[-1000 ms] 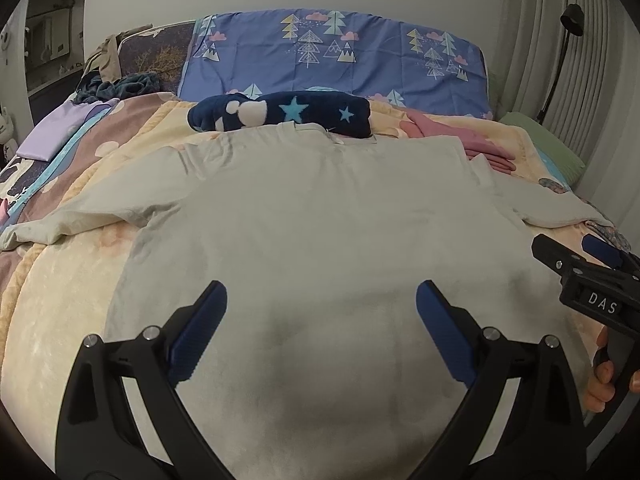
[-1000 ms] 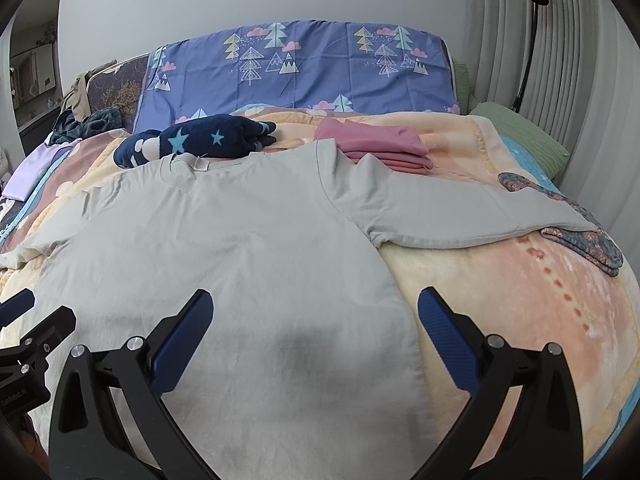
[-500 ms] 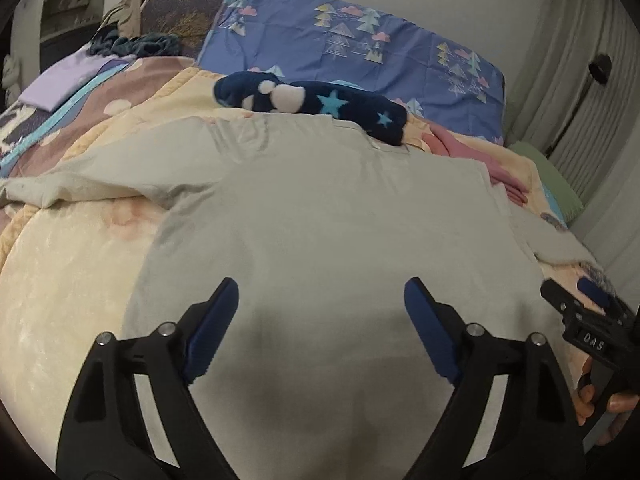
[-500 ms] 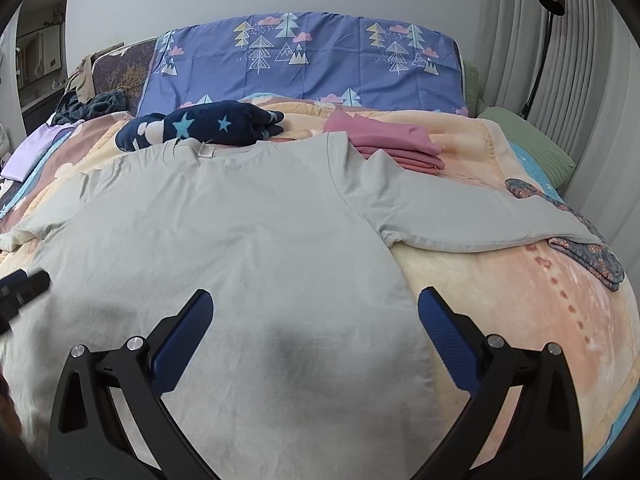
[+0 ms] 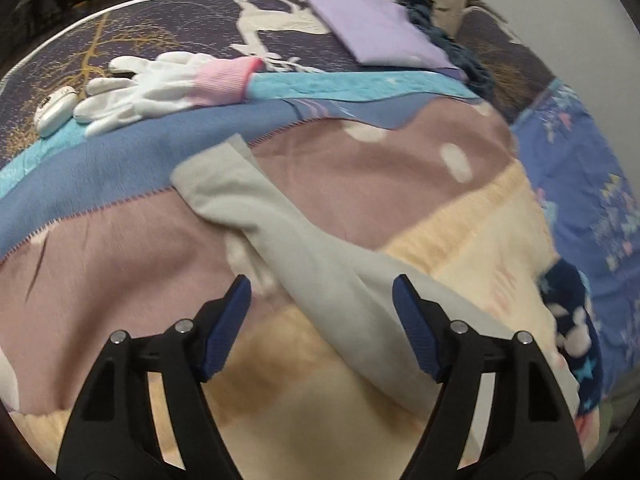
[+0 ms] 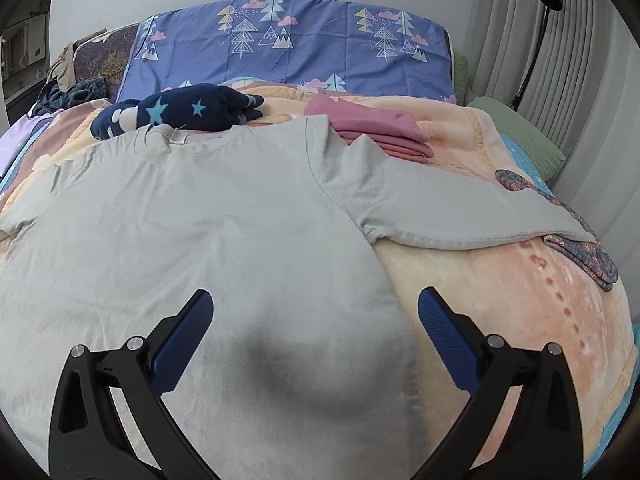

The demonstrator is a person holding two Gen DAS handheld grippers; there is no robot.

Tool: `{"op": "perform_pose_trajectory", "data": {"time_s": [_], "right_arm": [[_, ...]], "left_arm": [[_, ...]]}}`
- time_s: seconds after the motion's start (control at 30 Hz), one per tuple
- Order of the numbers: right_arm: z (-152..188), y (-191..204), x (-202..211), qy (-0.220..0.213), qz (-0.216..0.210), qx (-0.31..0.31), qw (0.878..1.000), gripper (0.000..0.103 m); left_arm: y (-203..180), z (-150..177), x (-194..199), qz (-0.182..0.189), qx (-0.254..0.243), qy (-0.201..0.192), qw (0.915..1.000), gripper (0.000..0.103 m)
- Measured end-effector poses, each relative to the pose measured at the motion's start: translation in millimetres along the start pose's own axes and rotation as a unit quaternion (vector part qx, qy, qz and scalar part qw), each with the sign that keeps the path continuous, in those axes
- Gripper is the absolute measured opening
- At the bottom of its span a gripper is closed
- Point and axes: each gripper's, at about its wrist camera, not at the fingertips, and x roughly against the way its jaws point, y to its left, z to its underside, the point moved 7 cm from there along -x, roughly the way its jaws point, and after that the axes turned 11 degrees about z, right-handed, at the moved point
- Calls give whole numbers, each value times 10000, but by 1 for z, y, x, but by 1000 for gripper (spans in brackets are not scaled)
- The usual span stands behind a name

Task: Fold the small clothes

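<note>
A light grey T-shirt (image 6: 208,232) lies spread flat on the bed, collar toward the pillows. Its right sleeve (image 6: 460,216) stretches out to the right. My right gripper (image 6: 314,320) is open and empty, hovering over the shirt's lower hem area. In the left wrist view the shirt's left sleeve (image 5: 280,236) runs diagonally across the blanket. My left gripper (image 5: 322,308) is open and empty, with its jaws either side of that sleeve, just above it.
A navy star-print garment (image 6: 188,112) and folded pink clothes (image 6: 372,128) lie beyond the collar. A patterned dark cloth (image 6: 568,224) sits under the right sleeve end. White gloves (image 5: 156,84), a small white device (image 5: 56,110) and a lilac folded cloth (image 5: 380,36) lie left.
My left gripper has swung left from over the shirt body to the left sleeve. My right gripper has stayed over the lower shirt. Both remain open.
</note>
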Motion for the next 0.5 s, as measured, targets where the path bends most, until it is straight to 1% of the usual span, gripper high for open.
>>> {"op": "perform_pose_trajectory", "data": {"time_s": [0.03, 0.07, 0.13, 0.17, 0.2, 0.23, 0.27, 0.3, 0.33, 0.37, 0.4, 0.43, 0.47, 0.5], "right_arm": [[0, 2, 0, -7, 4, 41, 10000, 102], [0, 3, 0, -17, 10, 87, 10000, 102], [0, 4, -2, -33, 42, 153, 9999, 102], [0, 4, -4, -24, 70, 161, 9998, 102], [0, 3, -7, -6, 92, 154, 9998, 102], [0, 2, -10, 33, 108, 131, 9999, 102], [0, 1, -12, 65, 114, 106, 9999, 102], [0, -1, -15, 96, 118, 73, 9999, 102], [0, -2, -16, 102, 123, 57, 9999, 102], [-2, -3, -18, 92, 129, 31, 9999, 102], [-2, -4, -18, 77, 134, 10, 9999, 102], [-5, -5, -19, 52, 135, -20, 9999, 102], [-7, -5, -20, 28, 131, -45, 9999, 102], [-9, -6, -20, 2, 130, -74, 9999, 102]], "left_arm": [[8, -9, -9, -312, 93, -2, 9995, 81], [18, -19, -18, -546, 251, 14, 9982, 81], [31, -27, -32, -671, 442, 80, 9967, 79], [35, -30, -37, -711, 509, 88, 9961, 67], [37, -33, -39, -750, 514, 33, 9959, 53], [36, -36, -39, -720, 477, -6, 9963, 23], [30, -37, -38, -450, 424, 17, 9981, 9], [23, -37, -34, -239, 396, 0, 9989, 9], [11, -39, -25, -10, 278, -129, 9995, 8], [-5, -41, -14, 194, 48, -271, 9994, 8], [-28, -41, 1, 511, -269, -406, 9975, 8], [-54, -37, 18, 925, -559, -497, 9929, 8], [-85, -28, 38, 1439, -856, -533, 9844, 8], [-115, -16, 56, 1882, -1134, -519, 9742, 8]]}}
